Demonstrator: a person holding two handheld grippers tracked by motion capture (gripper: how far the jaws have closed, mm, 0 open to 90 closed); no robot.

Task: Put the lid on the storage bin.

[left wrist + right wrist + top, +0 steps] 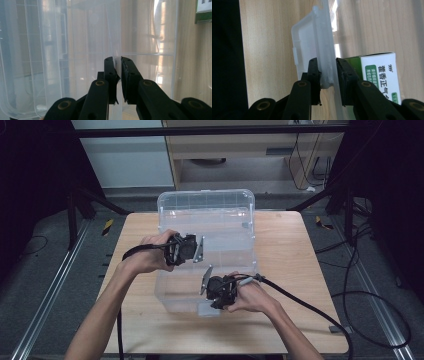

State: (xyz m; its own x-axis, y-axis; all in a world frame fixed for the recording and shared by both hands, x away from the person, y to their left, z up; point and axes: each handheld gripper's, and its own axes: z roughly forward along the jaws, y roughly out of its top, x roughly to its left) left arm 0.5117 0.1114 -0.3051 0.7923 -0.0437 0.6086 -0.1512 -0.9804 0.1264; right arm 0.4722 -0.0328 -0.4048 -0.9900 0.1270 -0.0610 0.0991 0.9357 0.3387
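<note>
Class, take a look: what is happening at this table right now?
A person at a wooden table grips a clear plastic box with hand-held tongs. The left tongs pinch a thin wall of the box; the right tongs clamp its near end by the white latch. A green-and-white carton shows through the plastic. The lid stands open at the far side.

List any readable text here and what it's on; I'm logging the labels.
"999": top of the green-and-white box seen through the clear bin.
"藿香正气": large vertical characters on the same box; the smaller print beside and below them is too blurred or cut off to read.
Green label, left gripper view: characters unreadable.
</note>
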